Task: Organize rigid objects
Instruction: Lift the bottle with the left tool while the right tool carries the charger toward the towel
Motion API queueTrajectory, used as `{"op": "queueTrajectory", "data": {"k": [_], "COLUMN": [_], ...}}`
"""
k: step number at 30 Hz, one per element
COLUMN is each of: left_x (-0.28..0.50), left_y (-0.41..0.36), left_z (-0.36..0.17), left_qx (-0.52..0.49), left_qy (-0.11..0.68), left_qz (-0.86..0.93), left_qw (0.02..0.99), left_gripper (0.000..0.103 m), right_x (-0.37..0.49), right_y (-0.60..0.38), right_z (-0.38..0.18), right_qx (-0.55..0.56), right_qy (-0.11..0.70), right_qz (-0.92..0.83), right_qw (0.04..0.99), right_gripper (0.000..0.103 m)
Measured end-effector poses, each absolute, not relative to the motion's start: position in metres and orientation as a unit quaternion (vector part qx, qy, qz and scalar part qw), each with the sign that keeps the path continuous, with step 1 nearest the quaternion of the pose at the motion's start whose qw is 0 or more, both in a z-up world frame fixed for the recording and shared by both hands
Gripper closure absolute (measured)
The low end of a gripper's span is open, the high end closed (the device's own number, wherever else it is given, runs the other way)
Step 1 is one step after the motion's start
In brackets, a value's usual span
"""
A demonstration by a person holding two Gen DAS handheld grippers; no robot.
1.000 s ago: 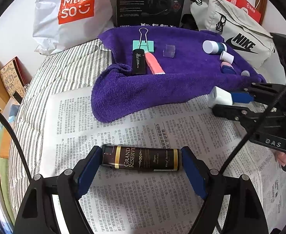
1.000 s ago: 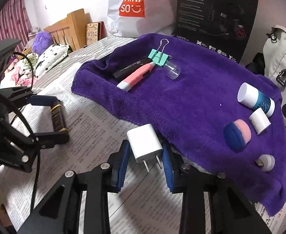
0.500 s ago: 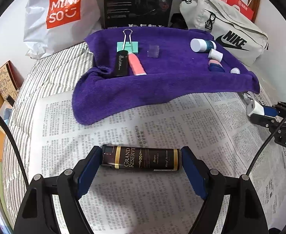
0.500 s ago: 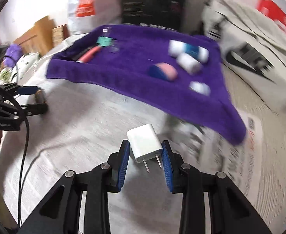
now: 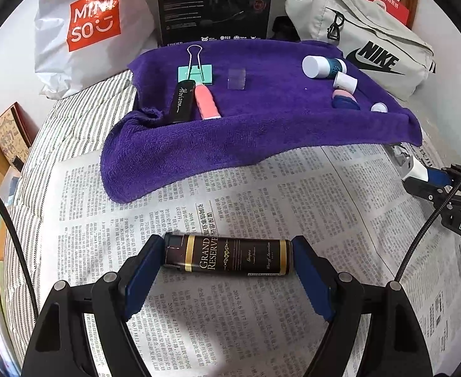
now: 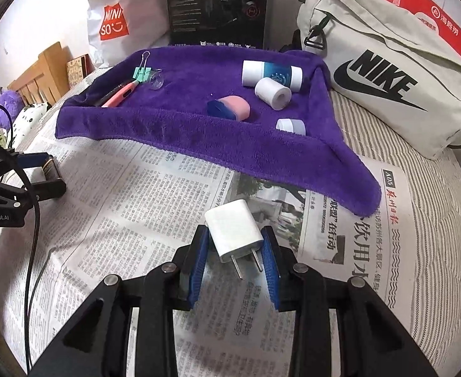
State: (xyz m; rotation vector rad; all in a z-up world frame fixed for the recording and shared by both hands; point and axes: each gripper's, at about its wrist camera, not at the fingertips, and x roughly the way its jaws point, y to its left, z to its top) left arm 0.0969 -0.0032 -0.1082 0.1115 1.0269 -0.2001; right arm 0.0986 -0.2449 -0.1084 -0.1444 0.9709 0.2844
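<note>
Lighter, left wrist view: the dark brown lighter (image 5: 227, 256) with gold bands and "GRAND RESERVE" lettering lies crosswise between the blue pads of the left gripper (image 5: 227, 267), one pad against each end, pinched lengthwise just over the newspaper (image 5: 262, 188).
Charger, left wrist view: at the right edge the right gripper (image 5: 419, 177) holds the white charger (image 5: 414, 168), near the towel's corner.
Towel, left wrist view: the purple towel (image 5: 262, 125) bears a black pen, a pink pen, a green binder clip and a clear piece on its left, with small bottles and caps on its right.
Charger, right wrist view: the white charger (image 6: 233, 231), a smooth cube with two metal prongs pointing back toward the camera, is pinched by its sides between narrowly set pads of the right gripper (image 6: 235, 253), above the newspaper (image 6: 136, 204) just in front of the purple towel (image 6: 199, 135).
Lighter, right wrist view: only its end shows in the left gripper (image 6: 46, 172) at the far left.
Advice: I judge both items are headed for the towel; keep each grip firm, since the lighter's end-to-end hold could slip, and set each down in a bare patch clear of the round bottles.
</note>
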Motion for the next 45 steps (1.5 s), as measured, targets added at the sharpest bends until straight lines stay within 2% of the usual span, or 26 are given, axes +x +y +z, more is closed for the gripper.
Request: {"op": "queueTrajectory", "data": {"k": [13, 17, 26, 30, 33, 37, 39, 40, 41, 45], "left_x": [0.072, 0.068, 0.075, 0.079, 0.082, 0.087, 0.090, 0.092, 0.093, 0.100], "left_y": [0.046, 0.046, 0.031, 0.024, 0.020, 0.012, 0.009, 0.008, 0.007, 0.003], "left_z": [-0.082, -0.064, -0.046, -0.051, -0.055, -0.056, -0.056, -0.056, -0.055, -0.053], "left_qx": [0.031, 0.034, 0.032, 0.034, 0.038, 0.046, 0.049, 0.049, 0.049, 0.049], "left_qy": [0.480, 0.466, 0.455, 0.463, 0.468, 0.472, 0.473, 0.473, 0.473, 0.472], "left_qz": [-0.072, -0.069, -0.086, -0.094, -0.097, -0.102, -0.103, -0.104, -0.104, -0.107], "left_qw": [0.874, 0.881, 0.885, 0.881, 0.878, 0.874, 0.874, 0.874, 0.874, 0.874], "left_gripper": [0.022, 0.022, 0.022, 0.022, 0.022, 0.022, 0.022, 0.022, 0.022, 0.022], "right_x": [0.090, 0.087, 0.085, 0.085, 0.088, 0.094, 0.097, 0.098, 0.099, 0.101], "right_y": [-0.240, -0.237, -0.233, -0.234, -0.232, -0.226, -0.224, -0.223, -0.223, -0.228], "right_z": [-0.095, -0.084, -0.068, -0.078, -0.085, -0.095, -0.102, -0.105, -0.107, -0.102], "right_qx": [-0.037, -0.027, -0.045, -0.062, -0.065, -0.065, -0.068, -0.069, -0.070, -0.053], "right_qy": [0.468, 0.462, 0.453, 0.455, 0.456, 0.464, 0.471, 0.476, 0.476, 0.475], "right_qz": [0.160, 0.165, 0.171, 0.172, 0.176, 0.179, 0.182, 0.180, 0.176, 0.185], "right_qw": [0.869, 0.871, 0.874, 0.872, 0.870, 0.865, 0.860, 0.858, 0.859, 0.858], "right_gripper": [0.071, 0.076, 0.076, 0.074, 0.064, 0.063, 0.064, 0.072, 0.075, 0.075]}}
